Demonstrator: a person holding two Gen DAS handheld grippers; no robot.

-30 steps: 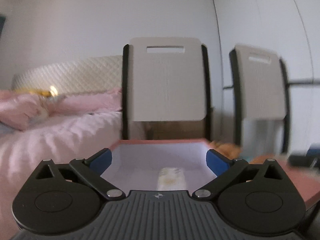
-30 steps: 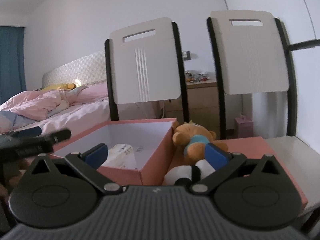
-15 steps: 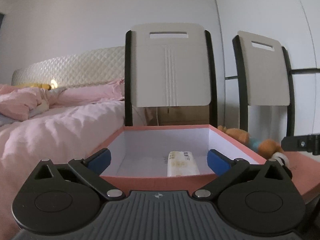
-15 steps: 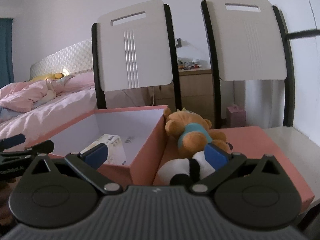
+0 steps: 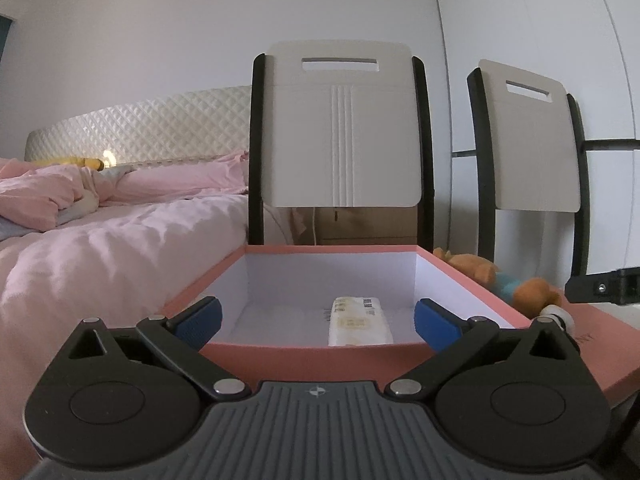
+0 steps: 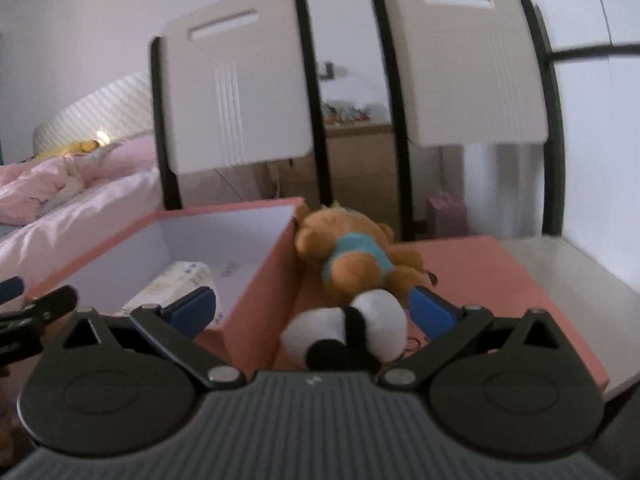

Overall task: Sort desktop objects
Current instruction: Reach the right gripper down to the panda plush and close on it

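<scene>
An open pink box (image 5: 312, 350) with a white inside holds a white tissue pack (image 5: 358, 322). My left gripper (image 5: 318, 318) is open and empty, just in front of the box's near wall. In the right wrist view the box (image 6: 256, 300) is at left with the tissue pack (image 6: 176, 286) inside. An orange plush bear (image 6: 352, 260) and a black-and-white panda plush (image 6: 352, 332) lie on the pink lid (image 6: 500, 280) beside the box. My right gripper (image 6: 312, 312) is open, low over the panda. The bear also shows in the left wrist view (image 5: 504, 282).
Two white folding chair backs (image 5: 344, 136) (image 5: 532, 140) stand behind the box. A bed with pink bedding (image 5: 100, 240) lies to the left. A wooden nightstand (image 6: 360, 168) stands behind the chairs. The white table edge (image 6: 580, 280) shows at right.
My left gripper has drawn back and steadied before the box. My right gripper has moved forward and down toward the panda plush, which now lies between its fingers.
</scene>
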